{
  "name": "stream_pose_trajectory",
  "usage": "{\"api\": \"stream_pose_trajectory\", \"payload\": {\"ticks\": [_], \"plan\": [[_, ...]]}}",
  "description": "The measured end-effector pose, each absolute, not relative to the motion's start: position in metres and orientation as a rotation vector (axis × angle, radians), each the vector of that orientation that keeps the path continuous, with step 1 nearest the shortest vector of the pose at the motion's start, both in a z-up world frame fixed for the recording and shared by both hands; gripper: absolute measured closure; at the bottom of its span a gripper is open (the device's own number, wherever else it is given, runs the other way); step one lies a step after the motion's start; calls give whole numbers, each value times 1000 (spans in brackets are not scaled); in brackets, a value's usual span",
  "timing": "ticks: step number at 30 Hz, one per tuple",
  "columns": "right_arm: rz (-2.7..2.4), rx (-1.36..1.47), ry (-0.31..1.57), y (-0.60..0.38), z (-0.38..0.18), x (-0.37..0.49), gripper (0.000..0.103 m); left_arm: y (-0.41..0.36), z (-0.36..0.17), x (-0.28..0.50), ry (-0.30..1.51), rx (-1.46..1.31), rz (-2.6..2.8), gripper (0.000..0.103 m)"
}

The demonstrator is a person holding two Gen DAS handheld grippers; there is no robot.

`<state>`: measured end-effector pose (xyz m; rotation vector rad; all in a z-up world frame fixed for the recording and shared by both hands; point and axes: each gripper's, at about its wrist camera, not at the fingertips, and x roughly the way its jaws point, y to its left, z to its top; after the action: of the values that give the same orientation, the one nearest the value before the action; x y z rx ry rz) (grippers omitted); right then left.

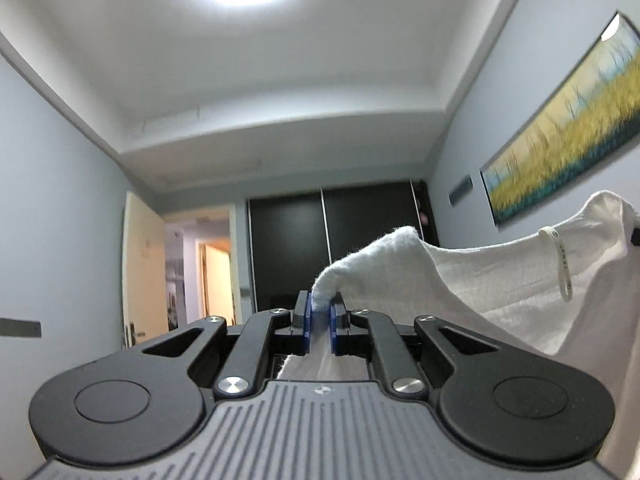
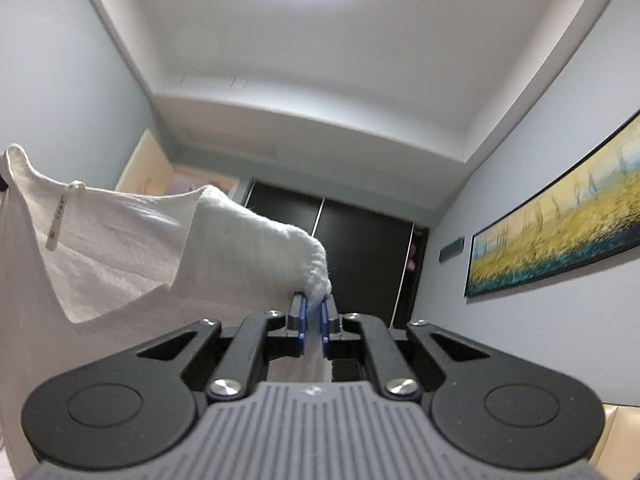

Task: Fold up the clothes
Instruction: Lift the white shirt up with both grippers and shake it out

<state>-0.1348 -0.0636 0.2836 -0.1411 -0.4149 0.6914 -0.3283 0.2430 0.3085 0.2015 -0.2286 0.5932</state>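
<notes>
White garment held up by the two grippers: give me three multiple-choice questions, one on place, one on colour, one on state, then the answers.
1. Where is the landscape painting?
A. on the ceiling
B. on the right-hand wall
C. on the open door

2. What colour are the gripper pads?
A. blue
B. red
C. green

3. What is the left gripper doing?
A. open and empty
B. shut on a book
C. shut on the white garment

Answers:
1 B, it hangs along the right wall in both views.
2 A, blue strips line the fingers.
3 C, cloth is pinched between its pads.
</notes>
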Motion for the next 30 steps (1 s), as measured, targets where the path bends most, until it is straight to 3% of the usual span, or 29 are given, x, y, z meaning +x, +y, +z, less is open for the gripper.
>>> {"api": "stream_pose_trajectory", "payload": {"ticks": [6, 11, 18, 30], "plan": [[673, -114, -552, -78, 295, -164, 94, 237, 330, -339, -293, 215, 581, 96], [677, -112, -503, -61, 288, -142, 94, 258, 315, -305, -168, 210, 567, 96], [702, -203, -199, -7, 218, -70, 94, 306, 229, -211, 168, 165, 520, 96], [685, -369, 351, 108, 29, 93, 94, 389, 42, -47, 638, 101, 452, 96]]}}
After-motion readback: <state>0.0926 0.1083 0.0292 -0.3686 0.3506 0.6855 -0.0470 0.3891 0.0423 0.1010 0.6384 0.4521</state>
